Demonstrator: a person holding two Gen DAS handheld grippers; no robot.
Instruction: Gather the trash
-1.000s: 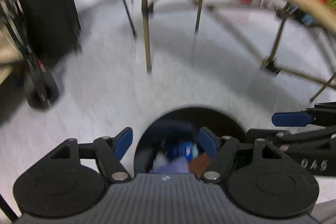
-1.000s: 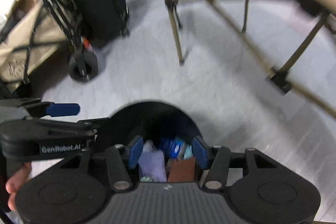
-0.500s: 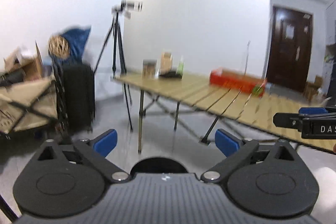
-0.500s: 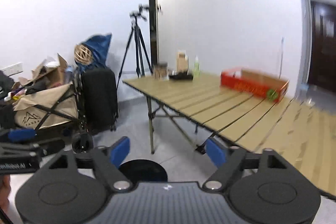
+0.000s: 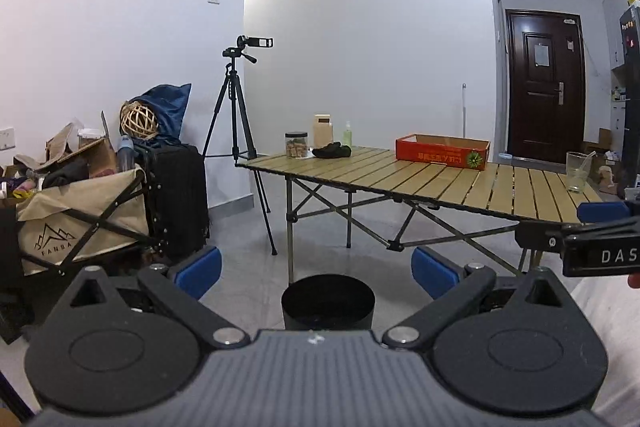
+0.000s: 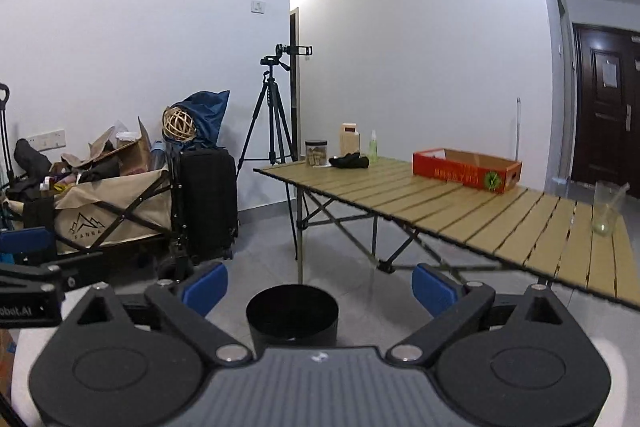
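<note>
A black round trash bin [image 5: 328,303] stands on the floor just below and ahead of both grippers; its inside is hidden from this angle. My left gripper [image 5: 316,273] is open wide, with nothing between its blue pads. My right gripper [image 6: 320,287] hangs beside it above the bin [image 6: 292,315]. Its jaws are opening and nothing is between them. In the left wrist view, the right gripper's side [image 5: 600,227] shows at the right edge. Both grippers point almost level across the room.
A folding slatted table [image 5: 440,179] ahead on the right carries a red cardboard box [image 5: 442,151], a drinking glass [image 5: 576,171], a jar [image 5: 296,144] and a dark cloth [image 5: 332,150]. A camera tripod [image 5: 236,131], a black suitcase [image 5: 176,195] and a loaded beige wagon [image 5: 80,215] stand on the left.
Both grippers rose and tilted up from looking down into the bin at the trash inside to facing across the room. Both sets of jaws spread wider.
</note>
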